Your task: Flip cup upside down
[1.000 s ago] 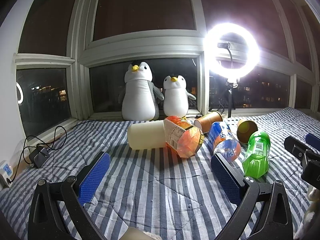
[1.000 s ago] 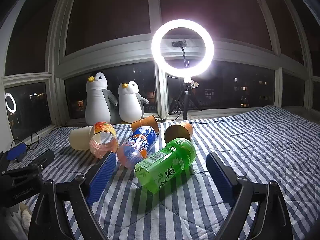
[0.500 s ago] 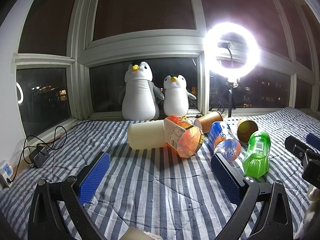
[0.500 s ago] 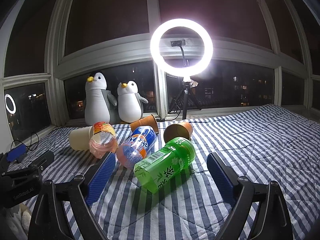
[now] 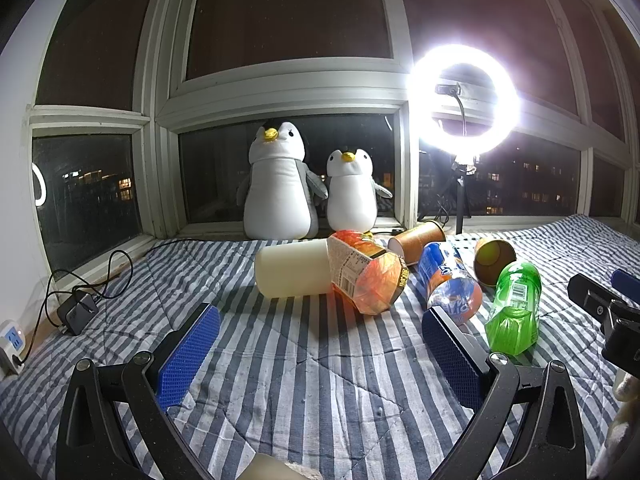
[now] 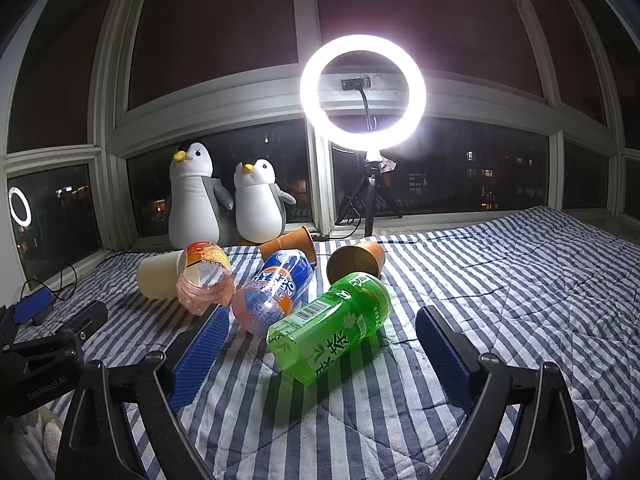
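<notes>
Both my left fingers and right fingers spread apart, empty, above the bed; the cream cup lies sideways, ungrasped.

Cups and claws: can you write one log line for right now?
left claw: open, empty | right claw: open, empty | cream plastic cup: on its side | brown paper cups: on sides, unflipped

left claw: agape, low | right claw: agape, low
</notes>
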